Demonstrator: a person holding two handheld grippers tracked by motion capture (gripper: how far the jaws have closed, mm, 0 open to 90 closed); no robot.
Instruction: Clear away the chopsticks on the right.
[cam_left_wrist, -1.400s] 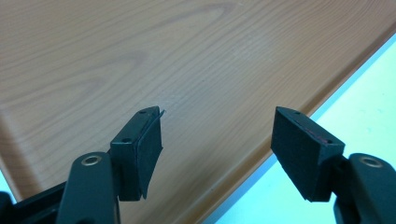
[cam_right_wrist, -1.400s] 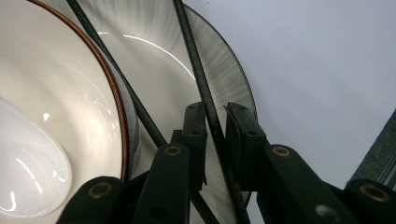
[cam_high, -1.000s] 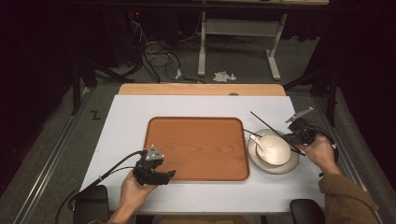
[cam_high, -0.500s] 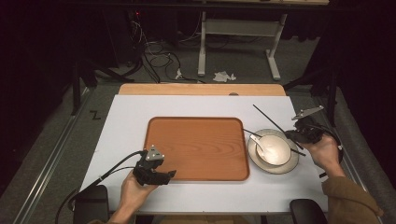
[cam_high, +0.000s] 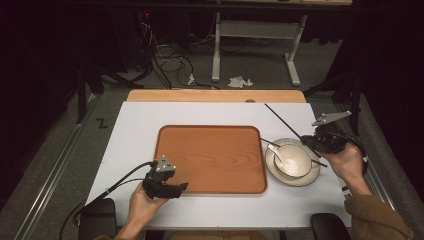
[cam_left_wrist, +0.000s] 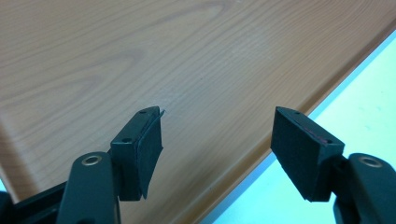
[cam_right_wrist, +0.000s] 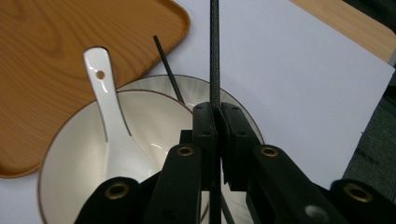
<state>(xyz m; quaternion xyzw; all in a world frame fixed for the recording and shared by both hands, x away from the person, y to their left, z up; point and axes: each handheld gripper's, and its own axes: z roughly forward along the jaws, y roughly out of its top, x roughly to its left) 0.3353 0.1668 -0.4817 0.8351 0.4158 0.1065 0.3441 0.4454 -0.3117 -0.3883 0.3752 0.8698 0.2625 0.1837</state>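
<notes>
No brand or readable label is showing on any item; a dark Z-shaped mark (cam_high: 102, 123) is lying on the grey floor left of the table. A rectangular brown wooden tray (cam_high: 210, 159) is sitting mid-way on the white-topped table (cam_high: 140, 120), and just beside its right edge a white ceramic bowl on a pale plate (cam_high: 292, 162) is carrying a white ceramic spoon (cam_right_wrist: 108, 126). A thin black chopstick (cam_right_wrist: 169, 70) is resting across the bowl's far rim. The right gripper (cam_right_wrist: 217, 108) is pinching a second thin black chopstick (cam_high: 286, 124) between pressed-together jaws, now raised a little farther right of the bowl than a second ago. The left gripper (cam_left_wrist: 217, 140), jaws spread and empty, is hovering unchanged over the tray's near-left edge
</notes>
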